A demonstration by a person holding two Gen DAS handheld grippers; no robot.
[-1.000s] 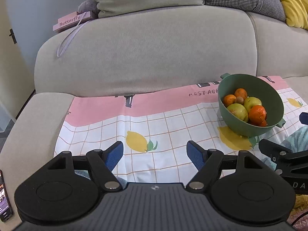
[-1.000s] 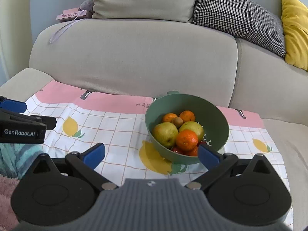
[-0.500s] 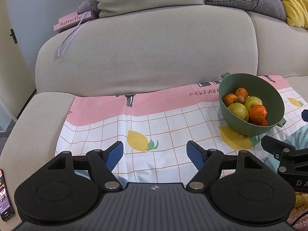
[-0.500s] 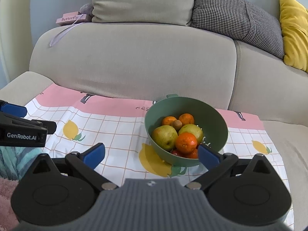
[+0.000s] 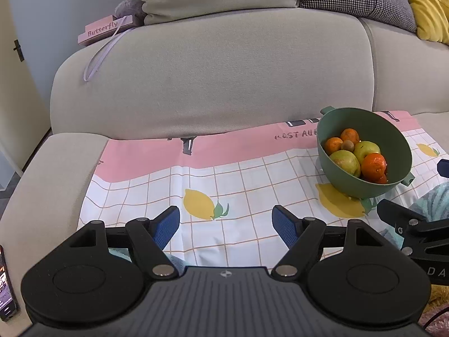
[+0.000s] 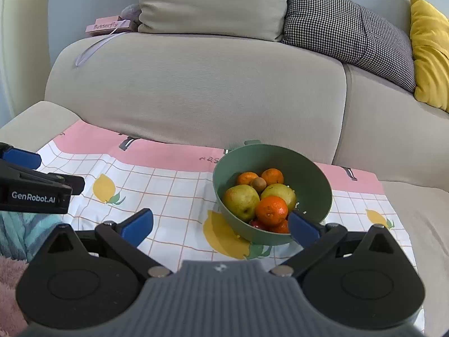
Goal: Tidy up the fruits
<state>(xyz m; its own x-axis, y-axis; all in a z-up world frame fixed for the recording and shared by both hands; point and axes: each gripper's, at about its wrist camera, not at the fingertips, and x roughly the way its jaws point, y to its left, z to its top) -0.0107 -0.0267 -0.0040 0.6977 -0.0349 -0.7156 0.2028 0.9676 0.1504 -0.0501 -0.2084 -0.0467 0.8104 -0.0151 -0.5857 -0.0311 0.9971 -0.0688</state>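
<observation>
1. A broad beige fabric sofa point(image 6: 196, 90), lined with a beige cushion point(image 6: 213, 2), a black-and-white houndstooth cushion point(image 6: 345, 25) and a mustard-yellow one point(image 6: 429, 53), serves as my work surface.
2. A pink-bordered checked cloth printed with lemons point(image 5: 224, 174) covers the seat, likely to protect the upholstery.
3. The round green plastic bowl point(image 6: 308, 174) stands on the cloth and holds all the fruit I can see: two yellow-green pears point(image 6: 241, 200), several oranges point(image 6: 271, 210) and a small brown kiwi point(image 6: 258, 183). None lies loose.
4. My right gripper point(image 6: 220, 224) hovers just short of the bowl, jaws wide and empty.
5. My left gripper point(image 5: 226, 227) hangs over bare cloth, likewise spread and empty.
</observation>
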